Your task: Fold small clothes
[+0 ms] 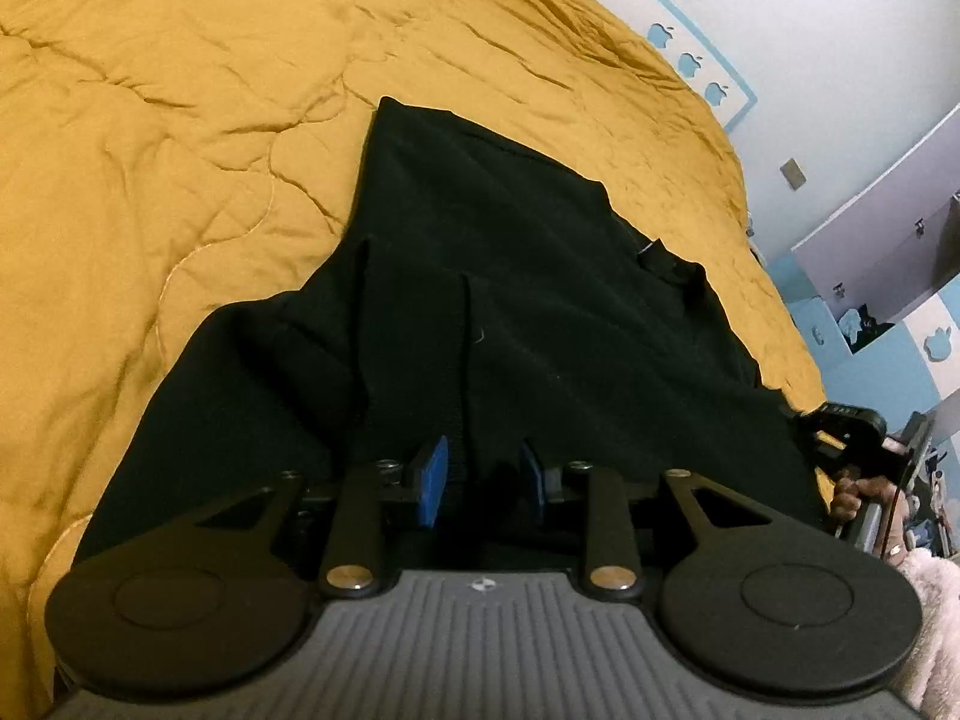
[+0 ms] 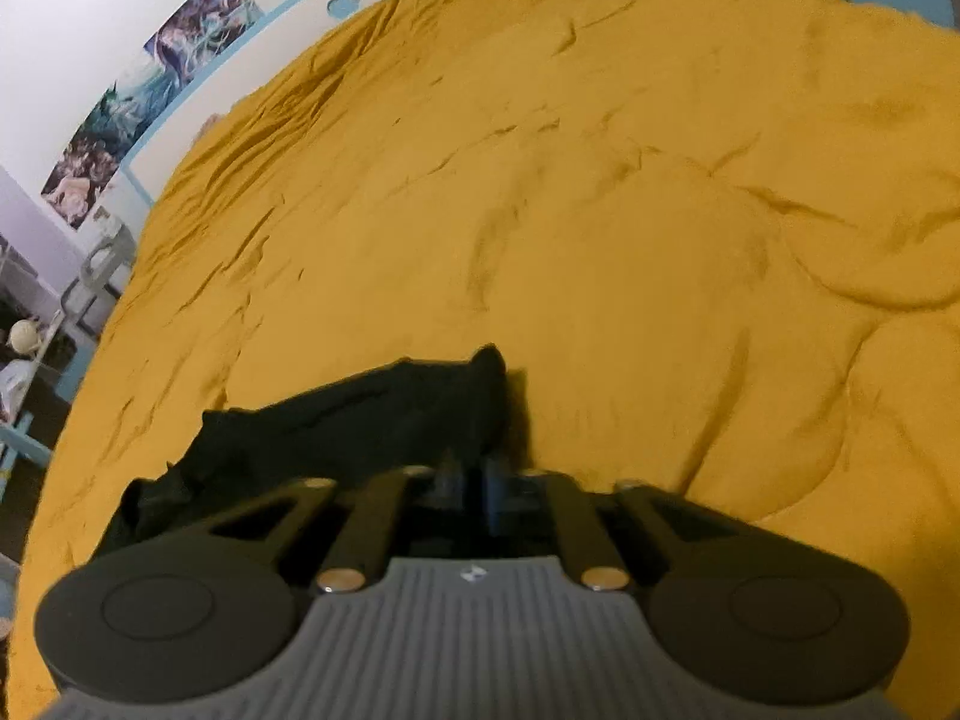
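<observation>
black garment (image 1: 510,300) spread on yellow quilt (image 1: 180,150), reaching right up to left gripper (image 1: 483,480); blue pads (image 1: 433,480) seen apart, cloth between, pinch not clear tbh; right gripper (image 2: 474,483) closed at garment's edge, actual grab can't be told; blurry

Each gripper, the left gripper (image 1: 483,474) and right gripper (image 2: 474,480), has a ribbed grey body, two round black discs, black link arms with brass rivets, and blue-padded fingers (image 1: 433,477). A fuzzy pale sleeve (image 1: 936,630) shows.
</observation>
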`<state>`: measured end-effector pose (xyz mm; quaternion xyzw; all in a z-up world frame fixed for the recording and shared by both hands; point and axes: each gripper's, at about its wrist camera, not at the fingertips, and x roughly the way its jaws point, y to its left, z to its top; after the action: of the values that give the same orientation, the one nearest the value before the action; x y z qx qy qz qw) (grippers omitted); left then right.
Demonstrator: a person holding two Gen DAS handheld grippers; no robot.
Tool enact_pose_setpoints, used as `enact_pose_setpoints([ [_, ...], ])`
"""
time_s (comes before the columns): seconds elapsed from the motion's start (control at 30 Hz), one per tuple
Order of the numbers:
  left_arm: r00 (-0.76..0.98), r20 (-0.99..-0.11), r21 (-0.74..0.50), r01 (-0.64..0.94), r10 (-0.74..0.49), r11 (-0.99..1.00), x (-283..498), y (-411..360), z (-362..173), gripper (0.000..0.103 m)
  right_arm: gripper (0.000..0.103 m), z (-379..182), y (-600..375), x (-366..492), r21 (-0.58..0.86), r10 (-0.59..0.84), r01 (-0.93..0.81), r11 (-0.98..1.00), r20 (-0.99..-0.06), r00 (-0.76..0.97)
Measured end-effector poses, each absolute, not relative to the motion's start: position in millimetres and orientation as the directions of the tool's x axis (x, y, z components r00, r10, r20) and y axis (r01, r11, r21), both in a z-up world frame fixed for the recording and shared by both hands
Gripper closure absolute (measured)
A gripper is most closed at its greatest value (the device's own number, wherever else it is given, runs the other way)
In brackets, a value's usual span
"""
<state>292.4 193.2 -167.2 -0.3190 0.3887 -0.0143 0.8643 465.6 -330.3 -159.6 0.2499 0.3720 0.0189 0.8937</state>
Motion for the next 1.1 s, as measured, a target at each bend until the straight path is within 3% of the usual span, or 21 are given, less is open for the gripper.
enact_pose_setpoints([
  [0.1,0.7,-0.658,-0.57,-0.22,-0.279,0.792,293.0,194.3,-169.5,0.069,0.103,-154.7,-334.8,455.3,0.444,0.127,0.208,0.872,-0.615,0.779],
  [0.27,0.699,-0.653,-0.585,-0.222,-0.291,0.78,296.0,198.6,-171.8,0.069,0.101,-179.3,-323.6,463.0,0.353,0.086,0.213,0.911,-0.668,0.739],
  [0.37,0.69,-0.663,-0.583,-0.229,-0.292,0.78,298.4,199.6,-167.8,0.069,0.062,-161.8,-332.5,446.8,0.37,0.076,0.221,0.902,-0.641,0.764],
  [0.47,0.712,-0.644,-0.567,-0.197,-0.281,0.8,294.8,193.6,-153.1,0.066,0.061,-129.4,-339.2,406.8,0.403,0.153,0.116,0.908,-0.576,0.803],
  [0.53,0.724,-0.631,-0.564,-0.179,-0.281,0.806,291.4,189.4,-147.7,0.056,0.062,-114.8,-342.1,376.2,0.47,0.283,0.009,0.883,-0.546,0.788],
  [0.63,0.709,-0.654,-0.548,-0.204,-0.264,0.811,292.0,186.9,-152.3,0.056,0.062,-113.9,-332.5,342.4,0.477,0.398,-0.094,0.874,-0.589,0.703],
  [0.77,0.685,-0.675,-0.541,-0.206,-0.275,0.816,293.6,193.5,-160.9,0.059,0.071,-138.3,-323.8,312.3,0.413,0.359,-0.074,0.908,-0.672,0.647],
  [0.87,0.671,-0.686,-0.542,-0.213,-0.281,0.813,291.2,201.0,-156.2,0.061,0.074,-148.9,-329.2,296.9,0.393,0.33,-0.059,0.918,-0.67,0.666],
  [0.97,0.712,-0.636,-0.557,-0.157,-0.297,0.816,269.6,203.1,-128.1,0.06,0.054,-131.8,-339.7,282.9,0.477,0.349,0.017,0.879,-0.666,0.66],
  [1.1,0.786,-0.508,-0.587,-0.016,-0.353,0.81,207.0,202.5,-83.4,0.046,0.044,-85.0,-357.3,213.3,0.566,0.436,-0.066,0.822,-0.552,0.711],
])
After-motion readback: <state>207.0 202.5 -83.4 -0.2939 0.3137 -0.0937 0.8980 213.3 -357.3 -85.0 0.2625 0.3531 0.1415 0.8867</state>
